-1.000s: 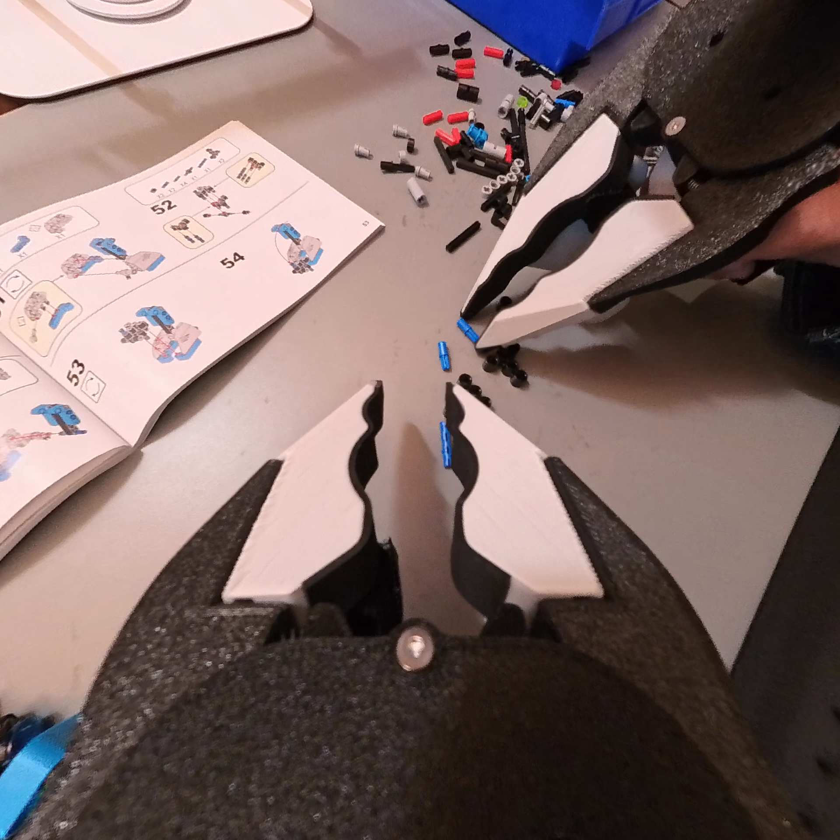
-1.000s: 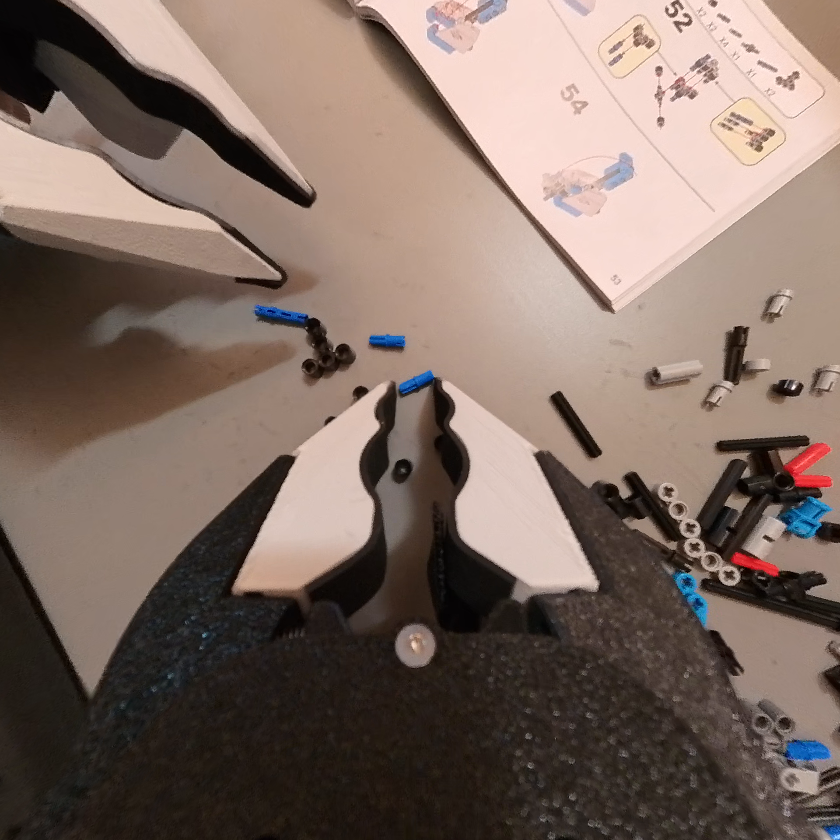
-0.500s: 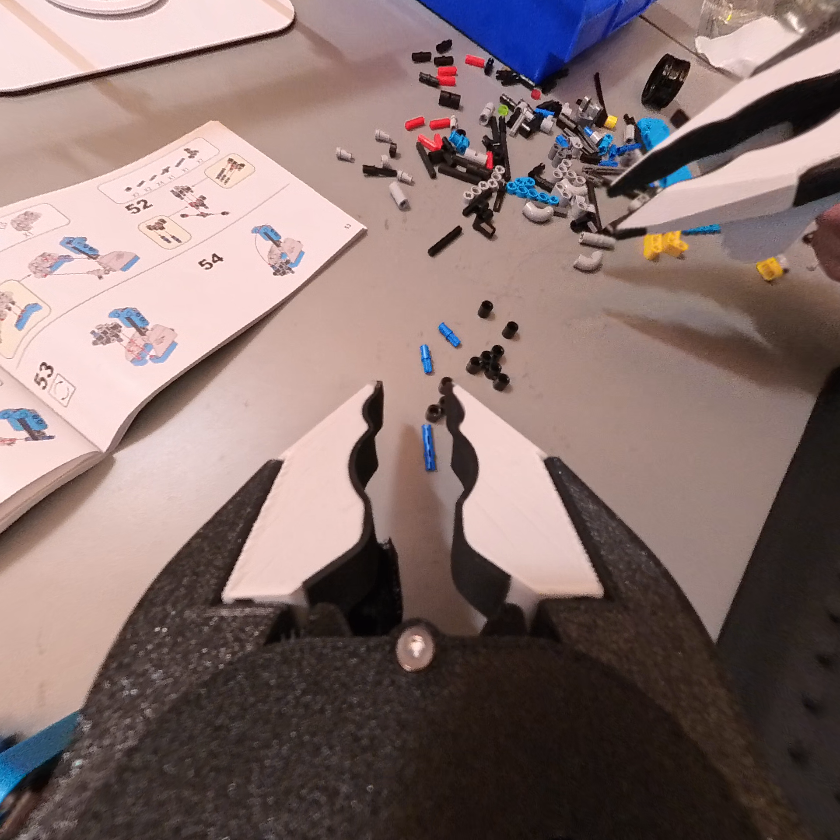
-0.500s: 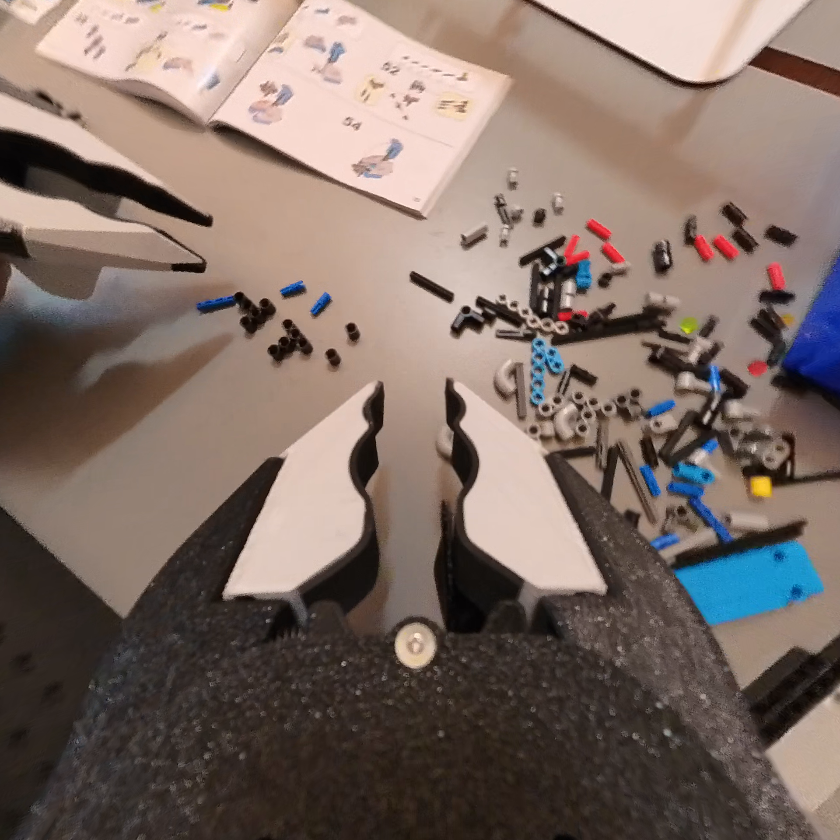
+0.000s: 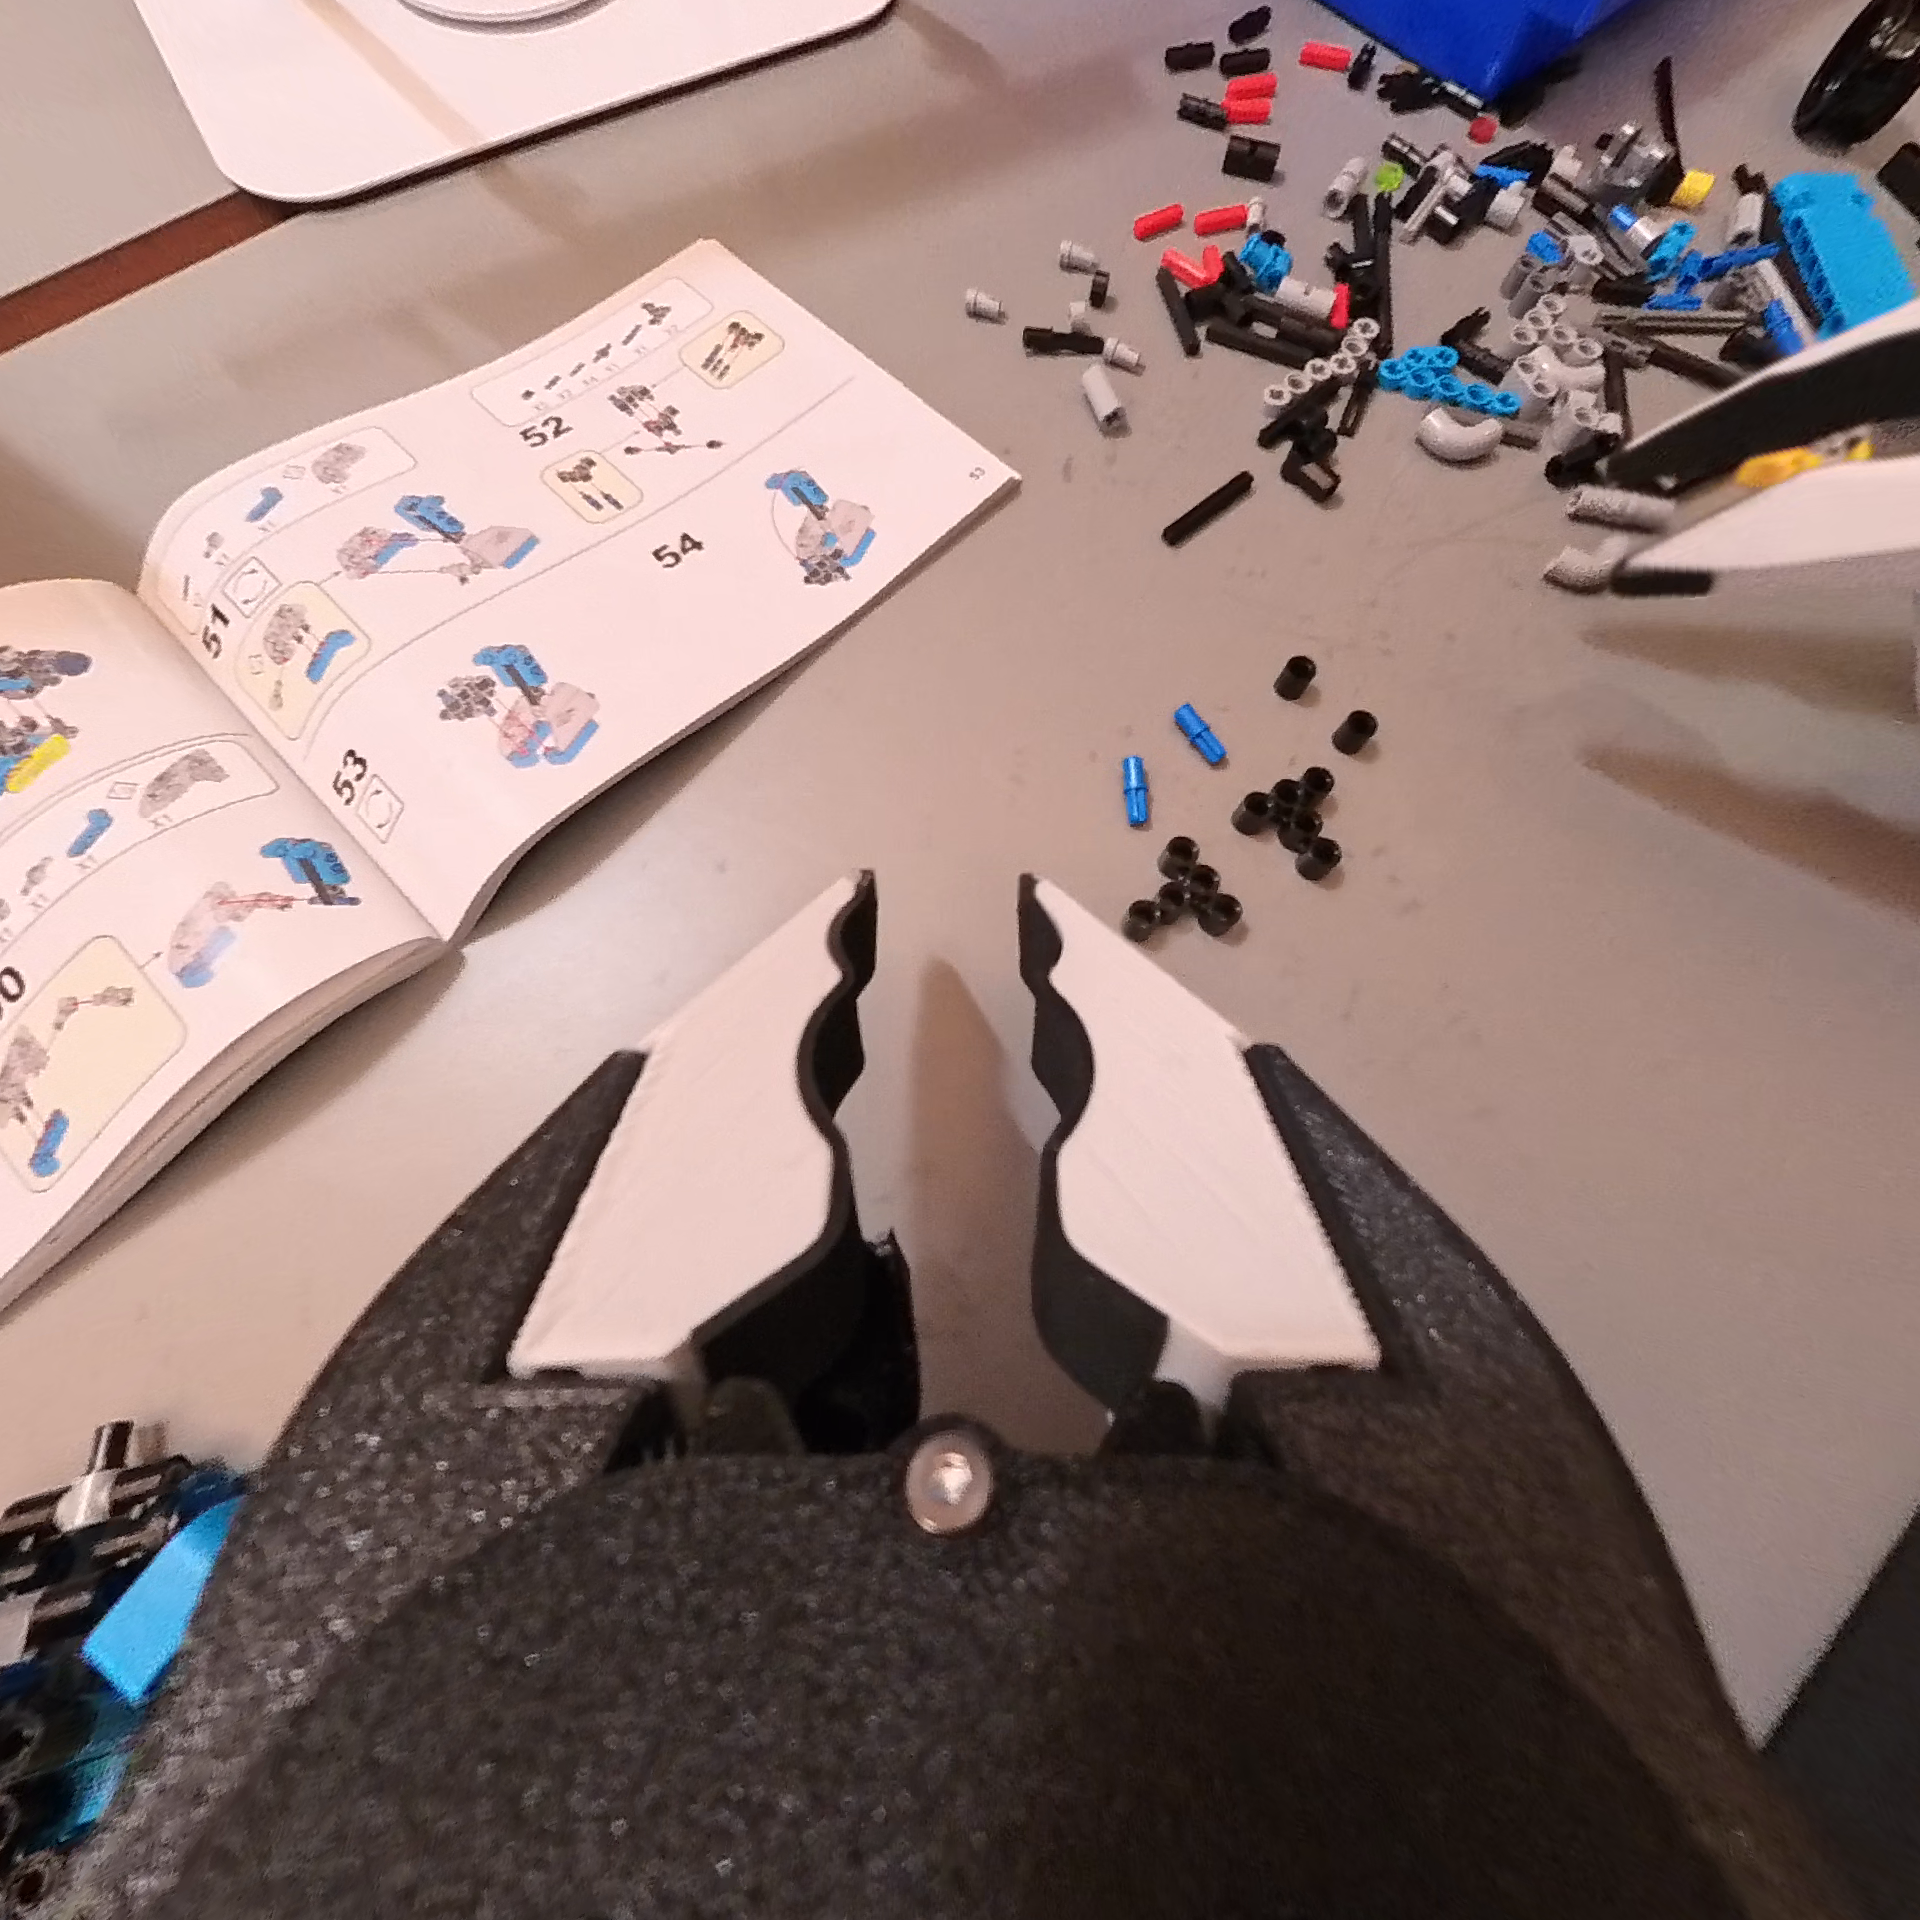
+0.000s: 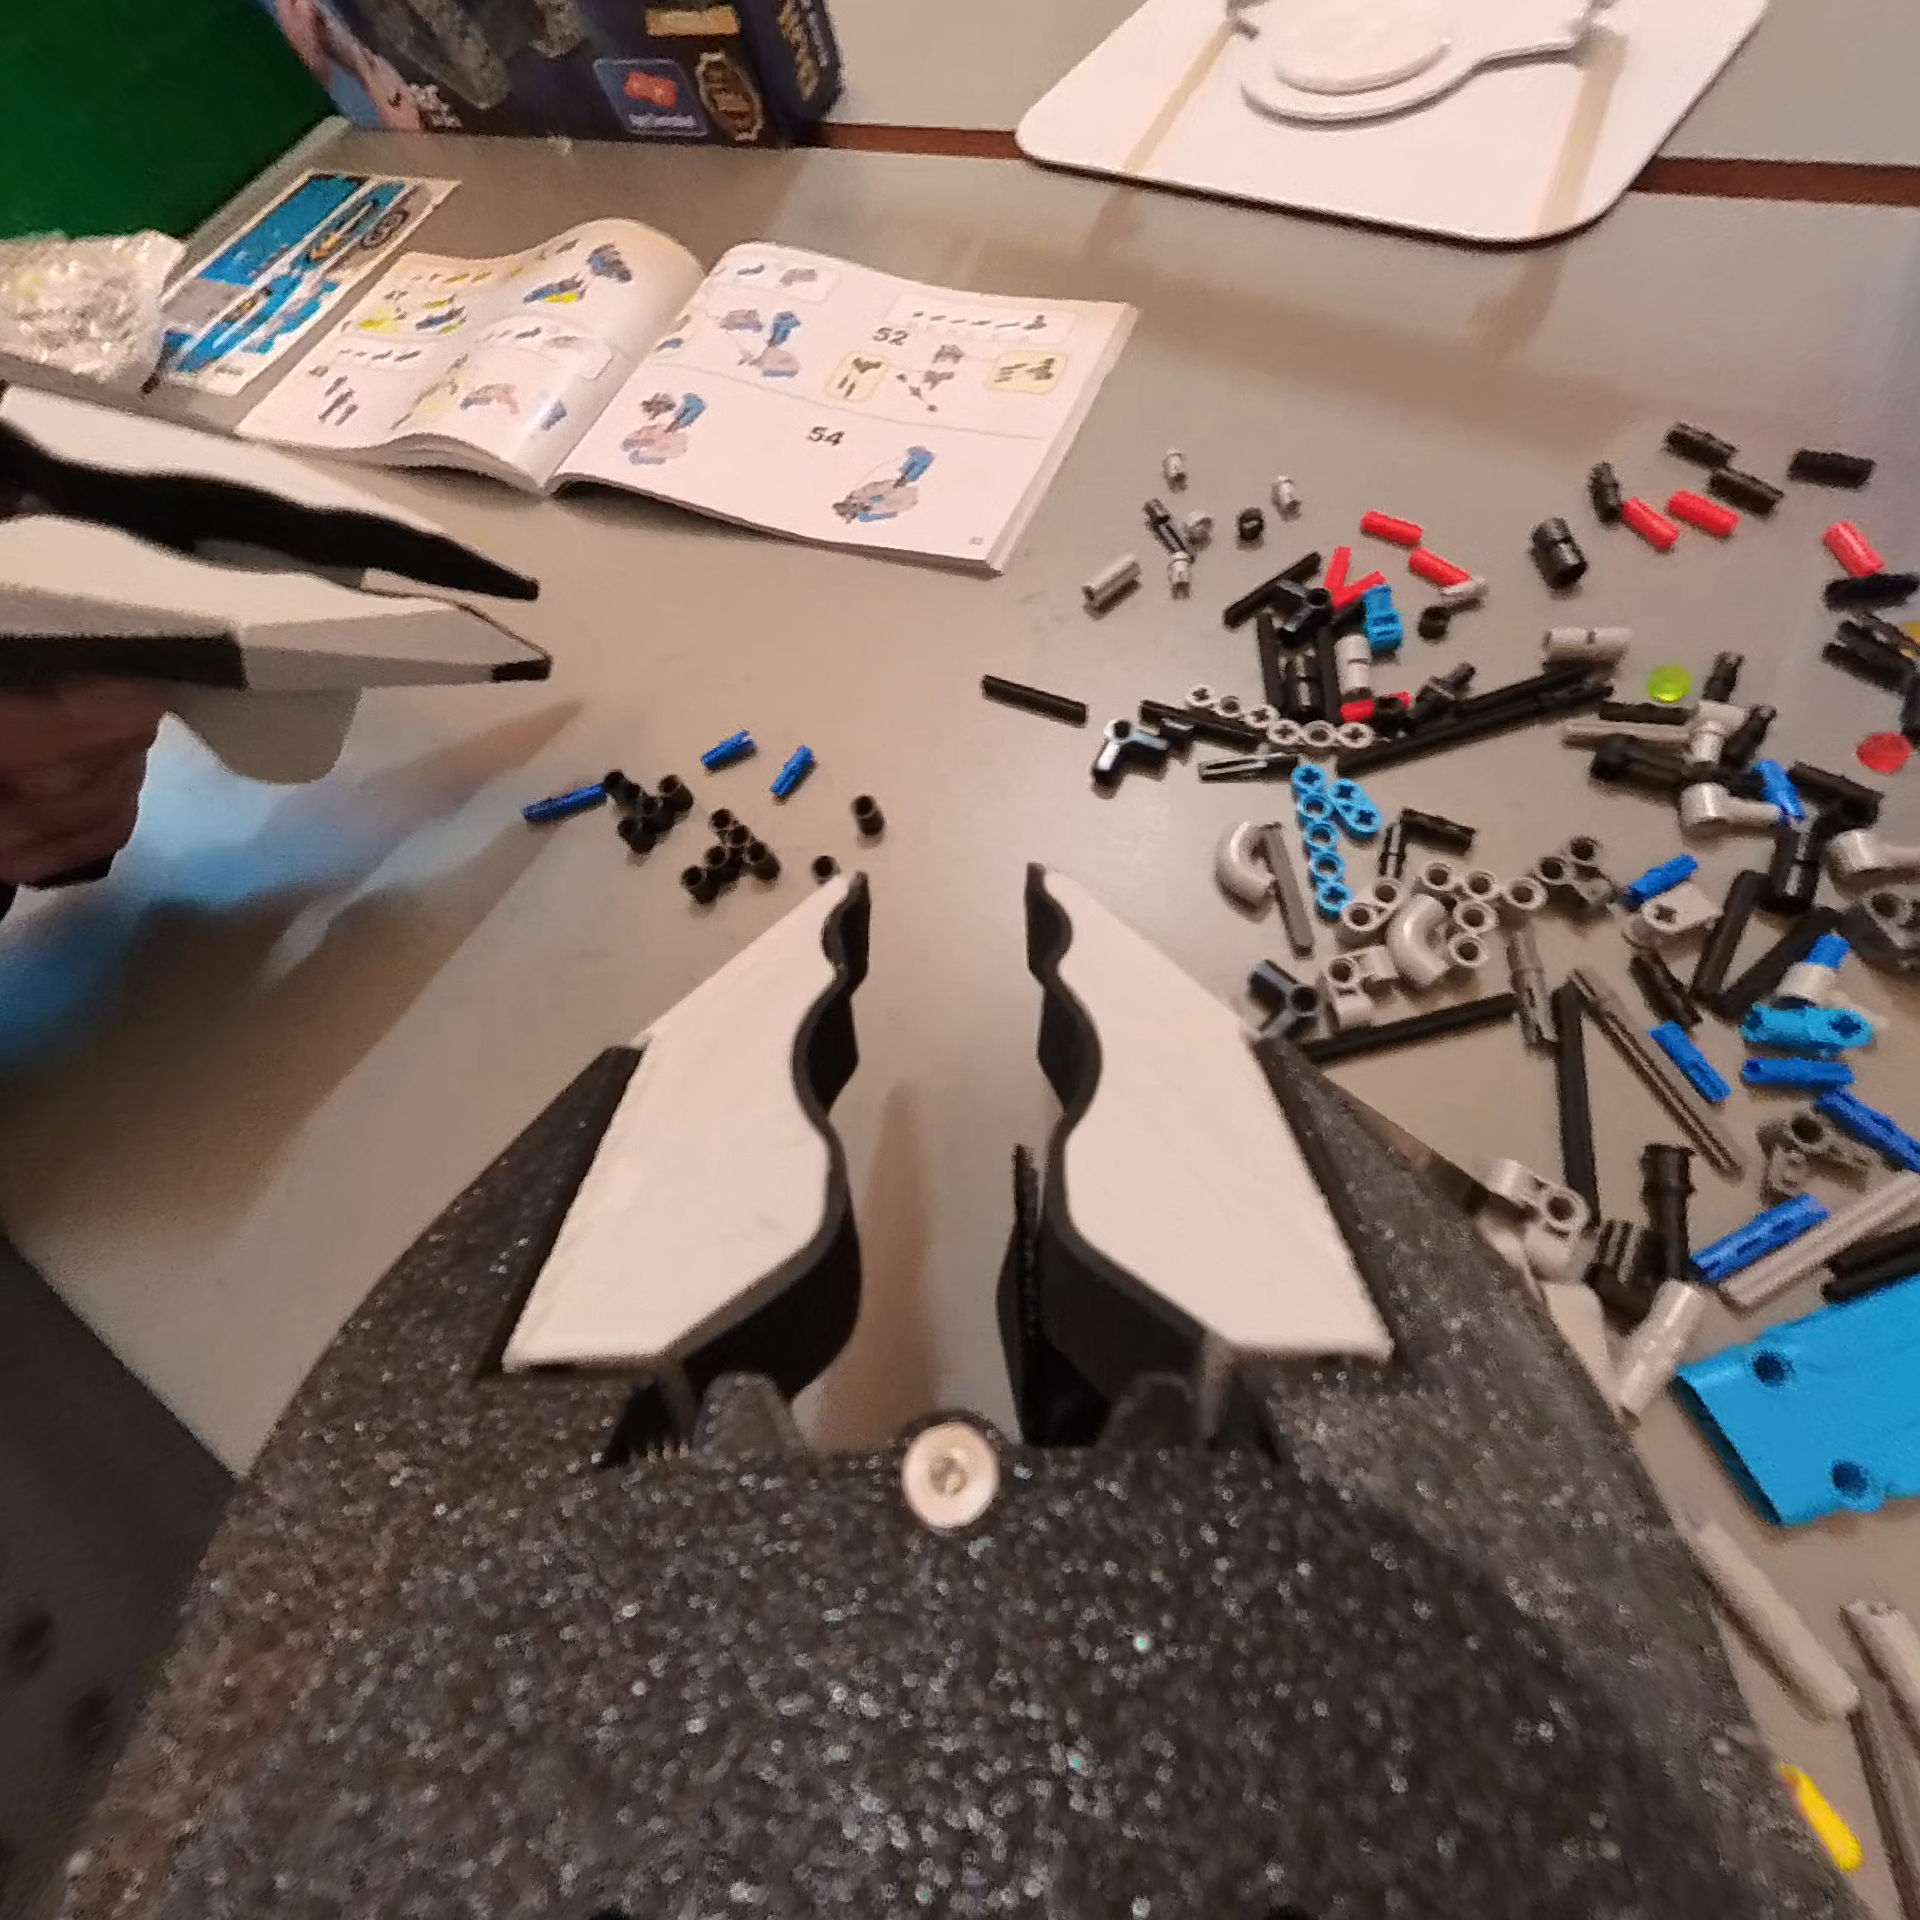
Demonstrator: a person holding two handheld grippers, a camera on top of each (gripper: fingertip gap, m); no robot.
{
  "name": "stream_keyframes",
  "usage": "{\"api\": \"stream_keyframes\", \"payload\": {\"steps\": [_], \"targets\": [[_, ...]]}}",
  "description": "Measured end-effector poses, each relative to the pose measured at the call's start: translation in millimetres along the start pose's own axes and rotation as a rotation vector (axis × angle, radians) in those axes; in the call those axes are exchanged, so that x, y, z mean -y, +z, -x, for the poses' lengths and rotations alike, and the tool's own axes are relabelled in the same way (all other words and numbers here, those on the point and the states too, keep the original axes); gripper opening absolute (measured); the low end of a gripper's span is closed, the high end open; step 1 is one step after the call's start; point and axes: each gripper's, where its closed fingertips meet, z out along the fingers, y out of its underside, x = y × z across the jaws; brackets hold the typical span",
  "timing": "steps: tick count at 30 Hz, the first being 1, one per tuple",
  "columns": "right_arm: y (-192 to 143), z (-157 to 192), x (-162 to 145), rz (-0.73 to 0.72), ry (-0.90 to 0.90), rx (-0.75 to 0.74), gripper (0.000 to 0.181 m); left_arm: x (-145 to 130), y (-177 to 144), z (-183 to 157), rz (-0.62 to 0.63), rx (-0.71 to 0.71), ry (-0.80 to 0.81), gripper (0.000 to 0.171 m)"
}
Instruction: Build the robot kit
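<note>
My left gripper (image 5: 945, 894) is open and empty, held above the grey table (image 5: 1455, 1091). Just ahead to its right lie two short blue pins (image 5: 1135, 790) and clusters of small black bushes (image 5: 1288, 816). My right gripper (image 6: 945, 883) is open and empty too, with the same black bushes (image 6: 717, 842) and blue pins (image 6: 792, 771) ahead to its left. A longer blue pin (image 6: 564, 802) lies below the left gripper's tips (image 6: 535, 629). The right gripper also shows at the right edge of the left wrist view (image 5: 1590, 525).
An open instruction booklet (image 5: 520, 623) lies to the left. A pile of black, grey, red and blue parts (image 6: 1558, 831) spreads to the right, with a blue panel (image 6: 1818, 1413). A white tray (image 6: 1403, 114), a blue bin (image 5: 1475, 42) and a dark box (image 6: 582, 62) stand farther back. Measured from the fingertips, the longer blue pin (image 6: 564, 802) is 4 centimeters or so from the left gripper and 12 centimeters from the right.
Both grippers have drawn back and up from the blue pins and black bushes. The right gripper has opened wider and swung away to the right. The pins stay on the table.
</note>
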Motion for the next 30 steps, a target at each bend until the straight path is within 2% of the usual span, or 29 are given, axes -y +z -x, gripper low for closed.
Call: {"api": "stream_keyframes", "payload": {"steps": [3, 8, 12, 17, 26, 30], "targets": [[6.6, 16.1, -4.8, 0.033, -0.055, 0.068, 0.028, 0.3, 0.9, -1.9, -0.003, -0.012, -0.014, 0.027], [9.4, 8.3, -8.6, 0.059, -0.064, 0.014, 0.028, -0.5, 1.7, -6.1, 0.004, -0.017, 0.011, 0.027], [7.0, -15.0, 3.1, 0.029, -0.010, -0.043, 0.027, -0.1, 1.4, -9.5, 0.003, -0.021, 0.031, 0.027], [13.7, -65.9, 15.8, 0.110, -0.107, -0.192, 0.028, 0.0, 1.1, -9.6, 0.001, -0.031, 0.023, 0.027], [55.9, -102.9, 36.2, 0.238, -0.142, -0.198, 0.027, -1.6, 2.2, -14.9, 0.013, -0.058, 0.034, 0.027], [56.0, -111.2, 30.5, 0.277, -0.136, -0.182, 0.026, -1.6, 1.6, -16.7, 0.013, -0.073, 0.029, 0.027]]}}
